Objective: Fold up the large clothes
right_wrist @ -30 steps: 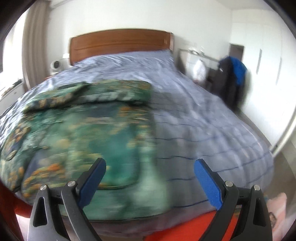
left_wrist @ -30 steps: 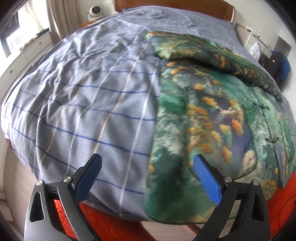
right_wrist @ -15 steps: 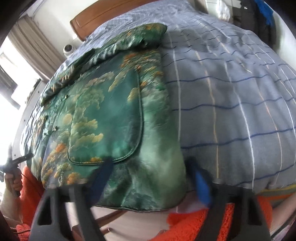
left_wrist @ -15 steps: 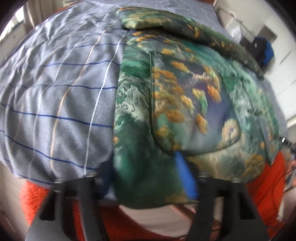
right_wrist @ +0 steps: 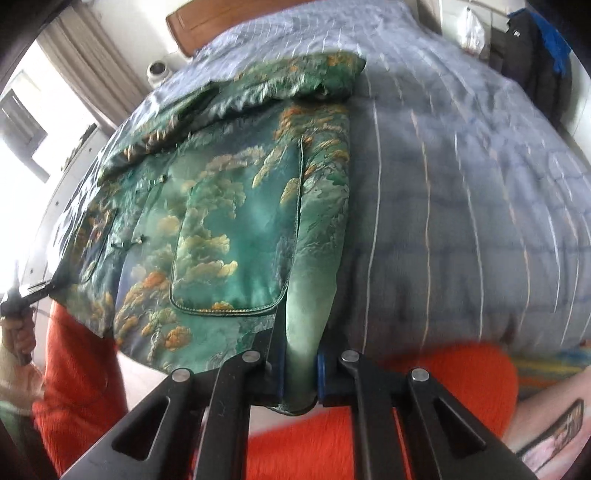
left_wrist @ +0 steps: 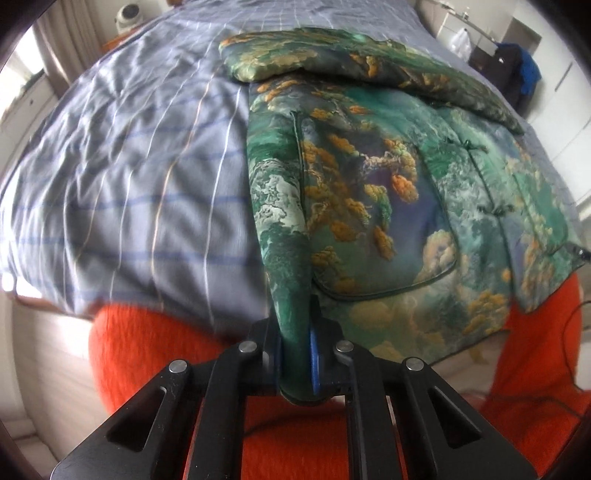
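A green padded jacket (left_wrist: 369, 184) printed with orange and cream clouds lies spread on the bed, its sleeves folded across the top. Its hem hangs over the bed's near edge. My left gripper (left_wrist: 297, 354) is shut on the hem's left corner, the cloth bunched between the blue pads. In the right wrist view the same jacket (right_wrist: 229, 229) fills the left half, and my right gripper (right_wrist: 301, 369) is shut on the hem's right corner. The other gripper (right_wrist: 33, 291) shows small at the far left, held by a hand.
The bed wears a grey-blue checked duvet (left_wrist: 129, 177) (right_wrist: 461, 203) with a wooden headboard (right_wrist: 236, 18) at the far end. The person's orange clothing (left_wrist: 155, 354) (right_wrist: 424, 387) presses against the bed's near edge. Dark clothes (right_wrist: 535, 55) hang at the right wall.
Both grippers came down from above the bed to the jacket's hem and went from wide open to shut on its two lower corners.
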